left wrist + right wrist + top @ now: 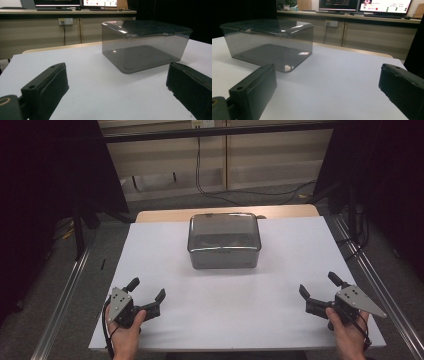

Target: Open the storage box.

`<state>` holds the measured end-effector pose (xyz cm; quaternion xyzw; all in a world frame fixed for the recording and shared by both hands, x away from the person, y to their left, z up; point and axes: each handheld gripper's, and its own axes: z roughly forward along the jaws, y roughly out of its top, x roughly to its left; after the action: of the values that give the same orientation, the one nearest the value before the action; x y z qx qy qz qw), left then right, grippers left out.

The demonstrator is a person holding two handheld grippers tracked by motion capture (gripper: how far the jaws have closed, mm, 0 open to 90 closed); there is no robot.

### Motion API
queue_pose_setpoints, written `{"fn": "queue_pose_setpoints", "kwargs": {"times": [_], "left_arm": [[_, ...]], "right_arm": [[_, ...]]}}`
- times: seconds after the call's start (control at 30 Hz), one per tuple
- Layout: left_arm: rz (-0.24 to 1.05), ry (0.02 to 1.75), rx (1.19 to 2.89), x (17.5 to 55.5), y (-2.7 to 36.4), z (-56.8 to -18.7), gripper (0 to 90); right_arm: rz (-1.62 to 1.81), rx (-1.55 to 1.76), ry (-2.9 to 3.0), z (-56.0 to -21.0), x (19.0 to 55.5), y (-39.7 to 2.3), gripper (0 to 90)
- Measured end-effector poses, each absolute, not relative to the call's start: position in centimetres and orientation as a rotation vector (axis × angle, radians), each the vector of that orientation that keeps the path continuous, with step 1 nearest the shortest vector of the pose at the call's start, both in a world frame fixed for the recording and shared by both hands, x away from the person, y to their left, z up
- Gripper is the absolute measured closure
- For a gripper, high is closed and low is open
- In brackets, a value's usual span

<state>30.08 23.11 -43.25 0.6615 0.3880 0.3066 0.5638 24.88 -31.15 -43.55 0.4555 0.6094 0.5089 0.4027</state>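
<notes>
A smoky see-through plastic box with a lid [224, 240] stands at the middle of the white table [280, 285], toward its far side. In the left gripper view the box [143, 45] is ahead and to the right; in the right gripper view the box [270, 45] is ahead and to the left. My left gripper [146, 290] rests near the front left corner, open, nothing between its jaws. My right gripper [320, 285] sits near the front right corner, also open and empty. Both are well apart from the box.
The white table top ends in a wooden strip [165, 215] at the back. Metal rails [65, 290] run along both sides of the table. A cabinet wall with a socket and cables [200, 180] stands behind; monitors [384, 6] sit on the counter.
</notes>
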Motion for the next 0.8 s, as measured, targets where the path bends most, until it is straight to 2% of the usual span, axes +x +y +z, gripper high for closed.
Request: {"fn": "queue_pose_setpoints", "kwargs": {"times": [0.8], "left_arm": [[0.717, 0.932, 1.541, 29.9, 22.9, -43.4, 3.6]], "right_arm": [[1.318, 1.098, 1.623, -43.9, 25.9, -28.9, 0.2]]}}
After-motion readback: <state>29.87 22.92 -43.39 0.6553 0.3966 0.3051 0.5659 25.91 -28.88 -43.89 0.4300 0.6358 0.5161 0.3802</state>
